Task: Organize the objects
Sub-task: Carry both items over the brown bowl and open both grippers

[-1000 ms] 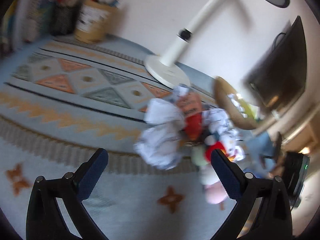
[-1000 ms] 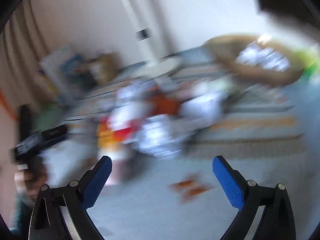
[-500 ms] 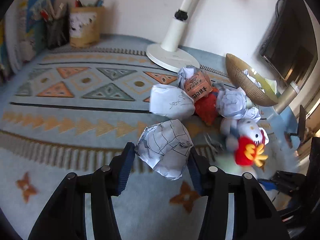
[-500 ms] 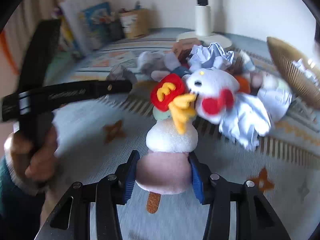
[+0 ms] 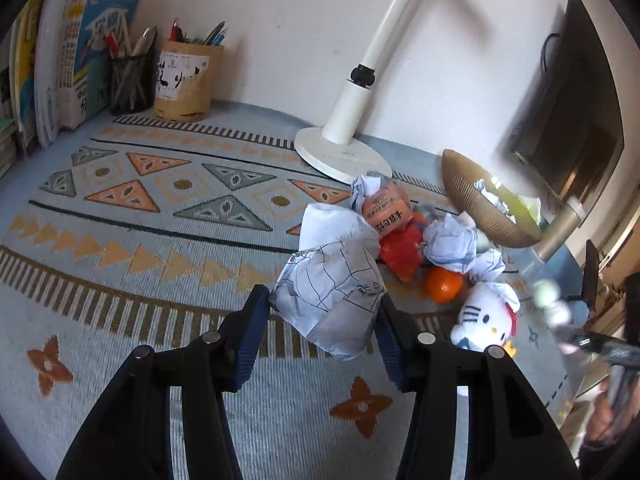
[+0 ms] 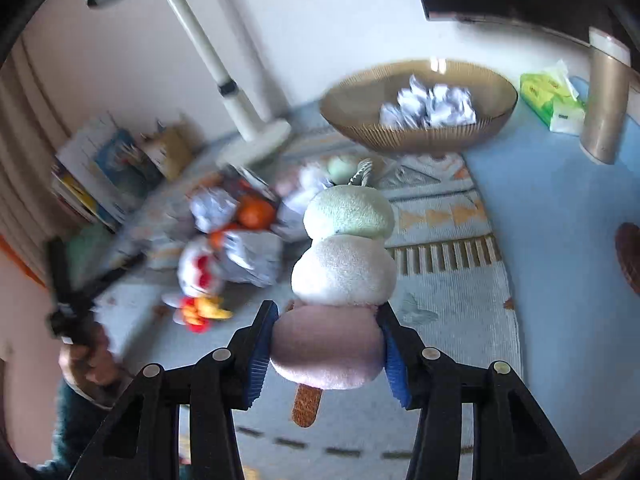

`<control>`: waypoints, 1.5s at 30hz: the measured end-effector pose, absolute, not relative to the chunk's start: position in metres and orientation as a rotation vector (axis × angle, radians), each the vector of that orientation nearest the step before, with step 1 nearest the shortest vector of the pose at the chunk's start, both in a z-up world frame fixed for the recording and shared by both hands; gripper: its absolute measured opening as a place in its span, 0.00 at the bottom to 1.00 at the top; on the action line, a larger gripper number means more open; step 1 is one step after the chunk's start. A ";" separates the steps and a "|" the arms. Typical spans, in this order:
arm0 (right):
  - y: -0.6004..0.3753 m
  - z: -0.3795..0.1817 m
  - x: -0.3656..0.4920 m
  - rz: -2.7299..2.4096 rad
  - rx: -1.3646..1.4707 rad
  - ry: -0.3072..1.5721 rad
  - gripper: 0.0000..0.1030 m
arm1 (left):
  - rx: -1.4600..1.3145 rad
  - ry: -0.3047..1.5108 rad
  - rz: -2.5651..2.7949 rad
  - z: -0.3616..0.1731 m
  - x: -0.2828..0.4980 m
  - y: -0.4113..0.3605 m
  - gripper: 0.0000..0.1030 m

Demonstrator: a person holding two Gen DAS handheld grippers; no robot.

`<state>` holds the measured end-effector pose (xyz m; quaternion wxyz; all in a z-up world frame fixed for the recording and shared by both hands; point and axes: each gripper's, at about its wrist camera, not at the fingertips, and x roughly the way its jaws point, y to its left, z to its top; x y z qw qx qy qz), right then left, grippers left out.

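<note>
Paper ball sits clamped in the left hand-held gripper (right hand-held gripper clamps plush ice-cream).

plain white wall, patterned woven rug, white lamp stand, dark monitor, books stacked at left

My left gripper's ribbed blue pads press a crumpled white paper ball with printed lines, matt and creased. My right one holds a fuzzy plush ice-cream toy in pink, white and green. I see flat-woven patterned cloth matting, a glossy ribbed brown bowl and a smooth white lamp base.
</note>
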<state>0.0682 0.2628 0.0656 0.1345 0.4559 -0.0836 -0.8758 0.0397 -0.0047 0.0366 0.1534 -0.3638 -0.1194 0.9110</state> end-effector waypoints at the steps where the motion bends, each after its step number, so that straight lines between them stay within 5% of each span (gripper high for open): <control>1: 0.257 0.058 0.065 -2.544 1.327 -0.190 0.47 | -1.044 -0.333 2.612 0.037 0.040 -0.004 0.47; 4: 0.258 0.039 0.059 -2.616 1.390 0.000 0.51 | -1.056 -0.316 2.605 0.036 0.038 0.000 0.47; 11: 0.277 0.039 0.061 -2.591 1.455 -0.229 0.80 | -1.050 -0.304 2.625 0.036 0.039 0.000 0.47; 13: 0.263 0.033 0.057 -2.645 1.503 -0.108 0.72 | -1.066 -0.302 2.626 0.034 0.038 0.000 0.47; 15: 0.253 0.032 0.061 -2.723 1.495 0.044 0.44 | -1.078 -0.288 2.628 0.035 0.038 0.002 0.47; 17: 0.250 0.038 0.069 -2.726 1.439 0.072 0.44 | -1.101 -0.231 2.626 0.040 0.037 0.009 0.47; 24: 0.314 0.129 0.048 -2.846 1.106 -0.212 0.44 | -0.944 -0.027 2.450 0.148 0.006 0.115 0.47; 30: 0.376 0.166 -0.035 -2.990 1.020 -0.519 0.46 | -0.958 0.077 2.340 0.168 -0.077 0.244 0.50; 31: 0.381 0.166 -0.056 -2.994 1.028 -0.508 0.46 | -0.960 0.078 2.327 0.165 -0.092 0.264 0.60; 32: 0.383 0.166 -0.069 -2.994 1.034 -0.498 0.54 | -0.977 0.092 2.317 0.160 -0.104 0.279 0.80; 33: 0.388 0.161 -0.087 -2.984 1.064 -0.480 0.71 | -1.010 0.136 2.335 0.151 -0.118 0.295 0.83; 37: 0.406 0.142 -0.101 -2.938 1.166 -0.569 0.73 | -1.052 0.099 2.326 0.138 -0.122 0.289 0.83; 45: 0.352 0.117 0.002 -2.656 1.187 -0.596 0.73 | -0.930 0.061 2.494 0.187 -0.028 0.156 0.83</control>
